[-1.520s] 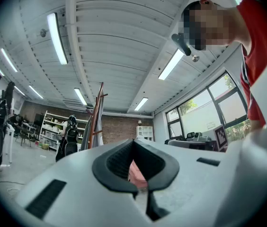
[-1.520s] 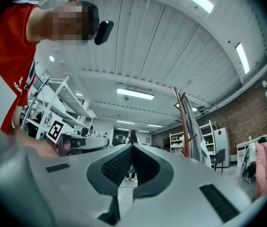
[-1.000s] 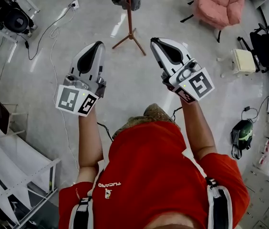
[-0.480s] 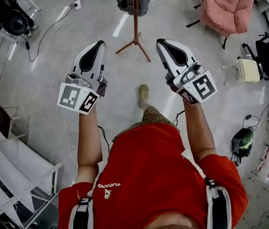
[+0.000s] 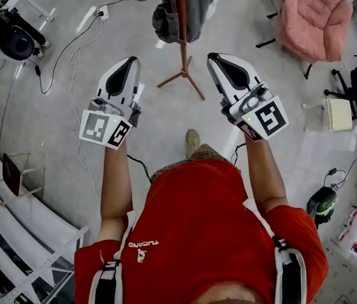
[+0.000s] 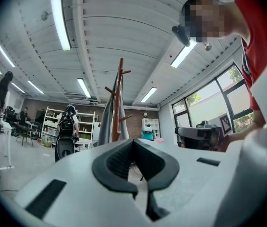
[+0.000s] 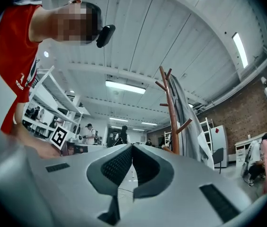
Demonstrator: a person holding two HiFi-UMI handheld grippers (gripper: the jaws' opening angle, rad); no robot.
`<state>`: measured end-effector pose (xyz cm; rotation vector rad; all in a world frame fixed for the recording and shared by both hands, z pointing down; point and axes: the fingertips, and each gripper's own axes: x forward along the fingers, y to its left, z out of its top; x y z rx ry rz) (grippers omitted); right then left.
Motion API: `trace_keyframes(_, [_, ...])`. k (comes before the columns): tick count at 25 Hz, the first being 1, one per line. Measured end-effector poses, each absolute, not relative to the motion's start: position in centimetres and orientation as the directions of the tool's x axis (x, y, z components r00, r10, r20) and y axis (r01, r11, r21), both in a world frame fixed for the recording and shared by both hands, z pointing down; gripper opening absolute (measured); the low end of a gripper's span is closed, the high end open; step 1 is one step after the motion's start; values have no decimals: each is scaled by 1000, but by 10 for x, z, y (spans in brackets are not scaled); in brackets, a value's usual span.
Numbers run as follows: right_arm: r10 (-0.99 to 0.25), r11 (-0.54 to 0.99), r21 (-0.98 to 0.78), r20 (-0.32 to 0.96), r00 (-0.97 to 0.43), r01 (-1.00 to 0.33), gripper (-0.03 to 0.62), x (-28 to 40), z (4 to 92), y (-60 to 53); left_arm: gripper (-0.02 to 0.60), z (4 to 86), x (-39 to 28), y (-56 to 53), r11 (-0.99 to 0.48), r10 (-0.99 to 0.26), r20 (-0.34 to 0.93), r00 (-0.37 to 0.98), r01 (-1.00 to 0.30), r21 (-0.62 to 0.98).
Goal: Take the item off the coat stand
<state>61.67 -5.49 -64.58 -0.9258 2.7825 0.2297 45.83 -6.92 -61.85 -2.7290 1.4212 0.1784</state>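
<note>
The wooden coat stand (image 5: 181, 30) rises from the floor ahead of me, its feet spread at the base (image 5: 182, 78). A grey garment (image 5: 199, 5) hangs from its pegs, with a darker bundle (image 5: 164, 21) on the left side. My left gripper (image 5: 130, 60) and right gripper (image 5: 214, 56) are held side by side, both shut and empty, short of the stand and not touching it. In the left gripper view the stand (image 6: 119, 98) and garment (image 6: 107, 124) show above the shut jaws. The right gripper view has the stand (image 7: 172, 110) and garment (image 7: 186, 119) to the right.
A pink armchair (image 5: 314, 18) stands at the back right, a pale stool (image 5: 340, 114) at right. Dark equipment (image 5: 15, 40) and cables (image 5: 71, 49) lie at left, white shelving (image 5: 20, 220) at lower left. A black bag on a stand (image 6: 66, 131) stands beyond.
The coat stand has come nearer and lower in the head view as the person steps toward it. Both grippers keep the same shut pose.
</note>
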Motion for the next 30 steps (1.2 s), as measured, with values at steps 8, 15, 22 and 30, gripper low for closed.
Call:
trace_keyframes(8, [-573, 800, 69, -204, -794, -595, 25, 613, -644, -135, 11, -599, 452, -173, -561, -823, -92, 560, -828, -24])
trace_keyframes(15, [-614, 774, 67, -167, -772, -630, 25, 597, -631, -175, 67, -562, 445, -249, -612, -790, -8, 613, -789, -51])
trace_keyframes(22, [-701, 700, 57, -130, -701, -711, 25, 583, -614, -200, 207, -503, 458, -313, -742, -670, 129, 731, -664, -94])
trace_keyframes(30, [-797, 597, 52, -68, -600, -800, 25, 591, -588, -207, 238, -434, 480, -363, -838, -544, 261, 798, -535, -111])
